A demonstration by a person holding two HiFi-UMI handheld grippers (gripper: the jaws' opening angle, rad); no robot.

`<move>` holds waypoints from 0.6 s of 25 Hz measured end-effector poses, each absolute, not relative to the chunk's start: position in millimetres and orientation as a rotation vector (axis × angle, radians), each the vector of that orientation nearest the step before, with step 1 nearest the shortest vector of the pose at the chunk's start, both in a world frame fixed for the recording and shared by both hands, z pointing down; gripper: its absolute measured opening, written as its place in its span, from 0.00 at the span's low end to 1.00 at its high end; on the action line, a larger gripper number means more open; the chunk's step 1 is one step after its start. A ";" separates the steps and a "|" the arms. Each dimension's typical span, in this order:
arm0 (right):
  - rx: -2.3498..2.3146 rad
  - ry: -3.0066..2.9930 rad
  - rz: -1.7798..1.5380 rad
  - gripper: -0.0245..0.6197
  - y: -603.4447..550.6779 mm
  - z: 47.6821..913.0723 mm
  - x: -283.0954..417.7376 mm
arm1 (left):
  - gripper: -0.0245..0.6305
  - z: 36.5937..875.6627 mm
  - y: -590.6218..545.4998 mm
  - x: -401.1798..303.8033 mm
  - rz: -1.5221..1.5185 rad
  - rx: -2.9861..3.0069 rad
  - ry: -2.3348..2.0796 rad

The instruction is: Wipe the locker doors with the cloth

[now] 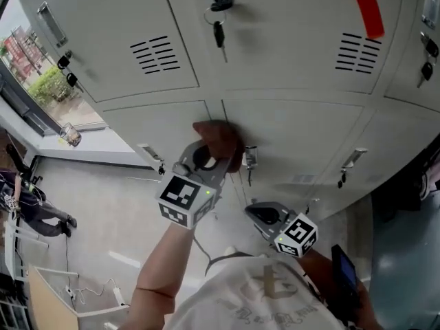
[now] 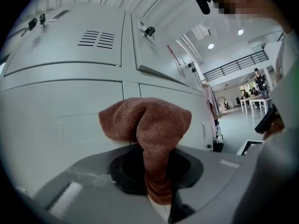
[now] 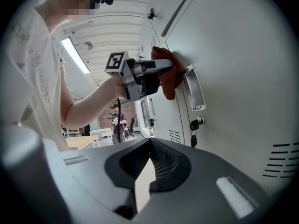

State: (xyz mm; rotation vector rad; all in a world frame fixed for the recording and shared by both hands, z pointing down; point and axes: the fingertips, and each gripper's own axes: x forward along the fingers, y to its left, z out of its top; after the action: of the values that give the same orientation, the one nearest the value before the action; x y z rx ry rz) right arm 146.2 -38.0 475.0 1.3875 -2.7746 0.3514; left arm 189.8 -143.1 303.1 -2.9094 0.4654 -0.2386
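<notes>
A rust-brown cloth point(image 1: 218, 141) is pressed against a pale grey locker door point(image 1: 302, 129) at the seam between two lower doors. My left gripper point(image 1: 206, 162) is shut on it; in the left gripper view the cloth point(image 2: 149, 125) bunches up out of the jaws point(image 2: 156, 176) against the door point(image 2: 56, 125). My right gripper point(image 1: 261, 215) hangs lower and to the right, away from the doors, shut with nothing in it. The right gripper view looks up past its own jaws point(image 3: 145, 181) at the left gripper point(image 3: 161, 73) and the cloth point(image 3: 169, 80) beside a door handle point(image 3: 194, 90).
Keys hang from the upper door's lock point(image 1: 218, 26) and from a lock point(image 3: 195, 125) below the handle. A red strip point(image 1: 366, 5) is stuck on the upper right door. Handles point(image 1: 349, 162) stick out of neighbouring doors. A window point(image 1: 41, 74) lies left; a person point(image 1: 27, 205) stands below it.
</notes>
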 end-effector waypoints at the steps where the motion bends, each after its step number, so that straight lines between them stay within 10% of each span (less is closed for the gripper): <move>1: 1.382 -2.780 0.351 0.05 -37.6 475.3 146.1 | 0.16 303.9 -142.9 189.7 -0.240 -2.909 0.460; 15: 1.453 -2.781 0.354 0.05 -38.9 473.7 158.1 | 0.16 246.6 -141.2 186.4 -0.252 -2.872 0.342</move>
State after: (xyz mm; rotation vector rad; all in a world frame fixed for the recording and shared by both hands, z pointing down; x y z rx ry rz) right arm 158.1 -38.9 473.7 1.4532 -2.7812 0.3536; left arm 186.4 -141.2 246.6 -2.8723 0.3415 -0.2517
